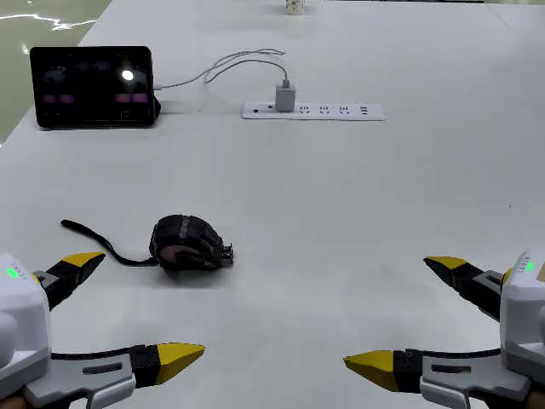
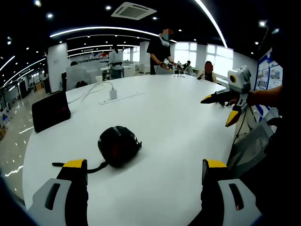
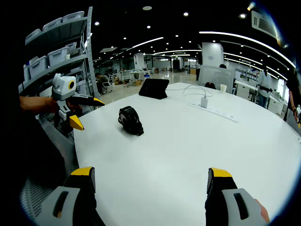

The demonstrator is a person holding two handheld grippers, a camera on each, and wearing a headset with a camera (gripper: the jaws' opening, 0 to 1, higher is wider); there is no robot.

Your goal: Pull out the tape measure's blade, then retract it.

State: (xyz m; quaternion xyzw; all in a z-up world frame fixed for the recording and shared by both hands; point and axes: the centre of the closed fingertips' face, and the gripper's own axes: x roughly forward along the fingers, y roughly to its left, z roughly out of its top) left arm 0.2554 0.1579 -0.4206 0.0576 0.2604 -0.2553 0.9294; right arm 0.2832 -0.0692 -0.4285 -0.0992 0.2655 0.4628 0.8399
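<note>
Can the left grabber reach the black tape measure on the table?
Probably yes. The left gripper is open, the tape measure lies just ahead of its jaws, and only bare table lies between them.

L tongs [image 1: 152,302] wide open, held low on the left. R tongs [image 1: 386,311] wide open too, opp. side, tips angled inward.

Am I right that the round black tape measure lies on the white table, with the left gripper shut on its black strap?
Not quite: the left gripper is open, jaws wide apart, as the head view shows. The round black tape measure does lie on the white table, its black strap ungripped.
</note>
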